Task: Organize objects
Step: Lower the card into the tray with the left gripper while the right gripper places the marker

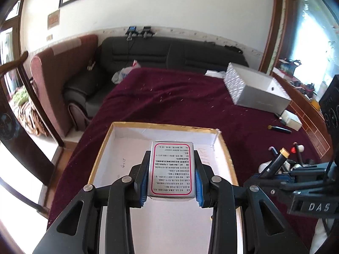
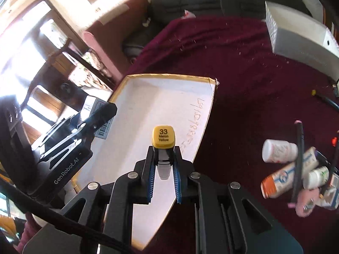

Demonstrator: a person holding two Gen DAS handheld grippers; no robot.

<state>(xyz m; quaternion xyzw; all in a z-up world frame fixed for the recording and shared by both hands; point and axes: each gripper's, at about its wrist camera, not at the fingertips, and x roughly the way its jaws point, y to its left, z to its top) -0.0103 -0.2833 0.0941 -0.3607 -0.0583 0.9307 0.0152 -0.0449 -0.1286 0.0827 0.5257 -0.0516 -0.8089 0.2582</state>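
Observation:
A shallow white box with a gold rim (image 1: pixel 163 125) lies on the dark red cloth. My left gripper (image 1: pixel 172 163) is shut on a small silver carton with red-framed print (image 1: pixel 171 169) and holds it over the box's inside. My right gripper (image 2: pixel 163 154) is shut on a marker with a yellow cap marked 33 (image 2: pixel 163 137), above the same gold-rimmed box (image 2: pixel 169 76) near its right wall. In the right wrist view, the left gripper (image 2: pixel 99 114) shows at the box's left side with the carton (image 2: pixel 93 105). The right gripper (image 1: pixel 281 169) and its marker (image 1: pixel 281 153) appear at the right of the left wrist view.
A pile of pill bottles, tubes and pens (image 2: pixel 296 165) lies on the cloth right of the box. A large silver-white box (image 1: pixel 254 86) stands at the back right, with a small white box (image 1: pixel 292 119) and a dark pen (image 1: pixel 279 128) near it. A black sofa (image 1: pixel 148 53) lies beyond.

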